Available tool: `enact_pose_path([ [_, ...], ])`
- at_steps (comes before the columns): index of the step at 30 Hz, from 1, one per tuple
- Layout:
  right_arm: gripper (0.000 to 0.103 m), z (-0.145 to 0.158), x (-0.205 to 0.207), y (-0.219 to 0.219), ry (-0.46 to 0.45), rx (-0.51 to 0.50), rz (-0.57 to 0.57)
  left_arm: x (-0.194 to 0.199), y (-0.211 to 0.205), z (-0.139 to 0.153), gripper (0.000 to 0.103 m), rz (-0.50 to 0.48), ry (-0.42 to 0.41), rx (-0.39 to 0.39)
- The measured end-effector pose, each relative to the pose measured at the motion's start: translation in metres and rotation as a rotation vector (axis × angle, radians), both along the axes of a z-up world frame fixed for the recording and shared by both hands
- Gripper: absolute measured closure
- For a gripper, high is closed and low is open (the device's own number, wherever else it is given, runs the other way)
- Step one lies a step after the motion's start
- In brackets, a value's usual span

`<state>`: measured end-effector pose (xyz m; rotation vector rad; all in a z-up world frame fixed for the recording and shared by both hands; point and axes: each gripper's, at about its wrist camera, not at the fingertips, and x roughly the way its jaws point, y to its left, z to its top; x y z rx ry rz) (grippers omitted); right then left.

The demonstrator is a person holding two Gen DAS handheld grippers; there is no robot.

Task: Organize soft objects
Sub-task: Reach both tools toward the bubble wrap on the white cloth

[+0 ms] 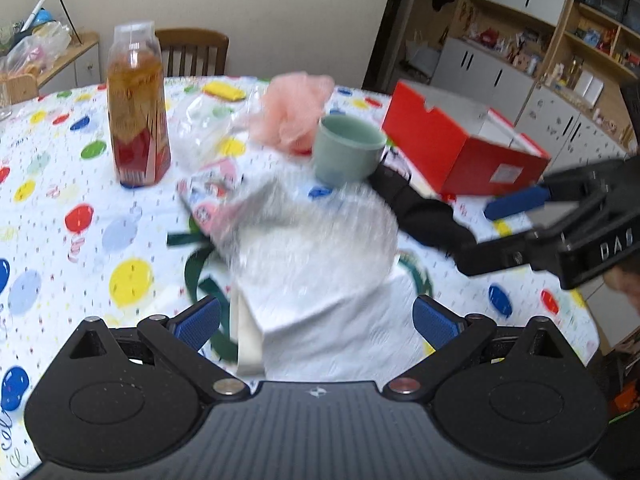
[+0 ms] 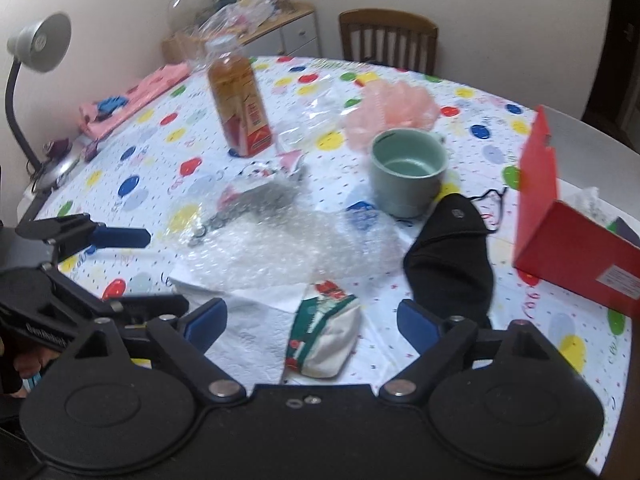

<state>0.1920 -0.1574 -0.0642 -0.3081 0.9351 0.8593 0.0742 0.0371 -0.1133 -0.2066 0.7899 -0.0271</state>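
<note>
**Two grippers over a table full of soft things**

Two black grippers with blue pads hang over a round table with a white balloon-dot tablecloth (image 1: 80,216).

From the left wrist view, the left gripper (image 1: 316,322) has its jaws spread wide. Nothing is pinched in it. A folded white paper towel (image 1: 340,328) lies between the blue pads, and I cannot tell if they touch it. On top of the towel sits a blurry sheet of clear bubble wrap (image 1: 320,236). Behind it stands a pale green cup (image 1: 346,152), and a fluffy pink bath pouf (image 1: 294,114) lies just behind the cup. A tall plastic bottle of brown tea with a red label (image 1: 138,108) stands on the left. A black cloth face mask (image 1: 416,204) lies to the right of the cup, beside an open red cardboard box (image 1: 464,144). The right gripper (image 1: 504,236) pokes in from the right edge, over the mask.

From the right wrist view, the right gripper (image 2: 312,320) is also wide, holding nothing. A small soft tissue pack, white with green and red print (image 2: 324,340), lies on the table between its pads, apart from both. The mask (image 2: 452,264) lies just to the right. The bubble wrap (image 2: 288,248) rests on the towel (image 2: 256,320) farther back. The left gripper (image 2: 132,268) shows on the left side. The red box (image 2: 572,248) stands at the right, with the cup (image 2: 406,172), pouf (image 2: 394,108) and bottle (image 2: 240,108) beyond.
</note>
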Motion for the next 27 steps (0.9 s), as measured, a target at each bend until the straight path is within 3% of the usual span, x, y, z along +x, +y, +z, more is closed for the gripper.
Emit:
enact_pose_path([
  [6, 0.018, -0.016, -0.008, 0.032, -0.032, -0.067, 0.099, 0.001, 0.005, -0.024, 0.001, 0.031, 0.026, 0.018],
  [10, 0.022, -0.024, -0.011, 0.048, -0.059, -0.100, 0.139, 0.000, 0.000, -0.027, 0.005, 0.033, -0.010, 0.061],
  [16, 0.032, -0.031, -0.007, 0.061, -0.071, -0.116, 0.158, 0.005, -0.007, -0.024, 0.027, -0.002, -0.032, 0.100],
  [20, 0.043, -0.034, -0.004, 0.066, -0.075, -0.122, 0.158, 0.013, -0.008, -0.028, 0.044, -0.006, -0.012, 0.107],
  [27, 0.059, -0.036, 0.001, 0.072, -0.073, -0.118, 0.163, 0.019, -0.011, -0.027, 0.065, 0.001, -0.012, 0.138],
])
